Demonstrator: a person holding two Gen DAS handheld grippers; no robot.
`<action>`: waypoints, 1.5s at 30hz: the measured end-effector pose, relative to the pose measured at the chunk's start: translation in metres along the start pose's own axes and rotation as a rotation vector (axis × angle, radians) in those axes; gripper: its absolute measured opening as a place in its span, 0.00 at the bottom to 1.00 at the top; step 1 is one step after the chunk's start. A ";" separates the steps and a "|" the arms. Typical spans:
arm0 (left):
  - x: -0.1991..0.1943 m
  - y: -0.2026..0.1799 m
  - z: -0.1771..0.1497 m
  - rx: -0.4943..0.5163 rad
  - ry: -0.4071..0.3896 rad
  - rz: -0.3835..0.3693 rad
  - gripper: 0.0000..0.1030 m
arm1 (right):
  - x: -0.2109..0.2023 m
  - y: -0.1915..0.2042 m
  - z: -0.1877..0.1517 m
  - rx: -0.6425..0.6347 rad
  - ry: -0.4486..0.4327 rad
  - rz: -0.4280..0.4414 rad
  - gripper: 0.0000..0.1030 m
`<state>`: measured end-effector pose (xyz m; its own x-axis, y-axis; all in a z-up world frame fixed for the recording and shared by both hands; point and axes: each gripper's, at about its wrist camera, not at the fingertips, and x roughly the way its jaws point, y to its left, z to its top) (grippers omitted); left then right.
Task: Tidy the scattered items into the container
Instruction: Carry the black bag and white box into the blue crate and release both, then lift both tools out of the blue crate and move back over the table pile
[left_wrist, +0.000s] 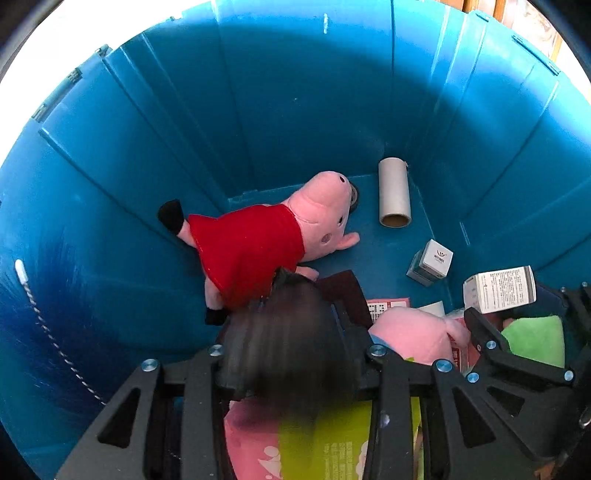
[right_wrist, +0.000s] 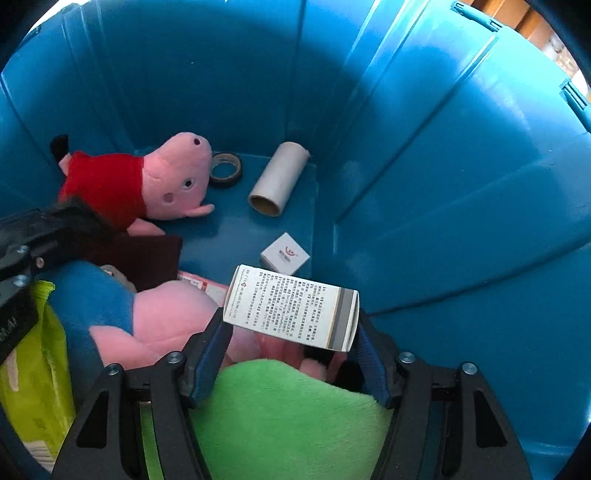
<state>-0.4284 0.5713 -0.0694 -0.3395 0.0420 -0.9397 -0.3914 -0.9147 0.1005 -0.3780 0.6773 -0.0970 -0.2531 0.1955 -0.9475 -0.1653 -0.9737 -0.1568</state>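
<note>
Both tools point down into a deep blue bin (right_wrist: 461, 155). At the left of its floor a pig toy in a red dress (right_wrist: 147, 177) lies on its side, feet against the left wall, snout toward the far wall. A roll of tape (right_wrist: 226, 170) lies flat just beside the snout; in the left wrist view the head hides most of it. Right of that a cardboard tube (right_wrist: 277, 179) lies near the far right corner, and a small white box (right_wrist: 284, 254) sits closer in, by the right wall.

The left tool (left_wrist: 295, 325) is clenched on a dark, blurred thing (left_wrist: 291, 332) that I cannot make out; its fingertips are hidden behind it. Under it are a dark red flat piece (left_wrist: 347, 291), a pink and green packet (left_wrist: 325, 439) cut off by the frame, and a second pink toy (right_wrist: 162, 317) with a blue body, half covered.

The right tool (right_wrist: 291, 325) grasps a white printed carton (right_wrist: 291, 306) by its two ends, above a green plush cloth (right_wrist: 280, 413).
</note>
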 end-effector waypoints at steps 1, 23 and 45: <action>-0.001 -0.001 0.000 0.000 -0.006 0.000 0.38 | 0.001 0.000 0.000 -0.001 -0.002 0.004 0.63; -0.041 0.016 -0.010 -0.024 -0.152 0.061 0.62 | -0.019 0.011 0.006 -0.041 -0.074 0.061 1.00; -0.233 0.113 -0.110 -0.231 -0.503 0.012 0.75 | -0.195 0.049 -0.029 -0.047 -0.491 0.072 1.00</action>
<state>-0.2993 0.4136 0.1248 -0.7315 0.1657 -0.6614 -0.2064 -0.9783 -0.0169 -0.3089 0.5879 0.0717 -0.6831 0.1485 -0.7151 -0.0906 -0.9888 -0.1188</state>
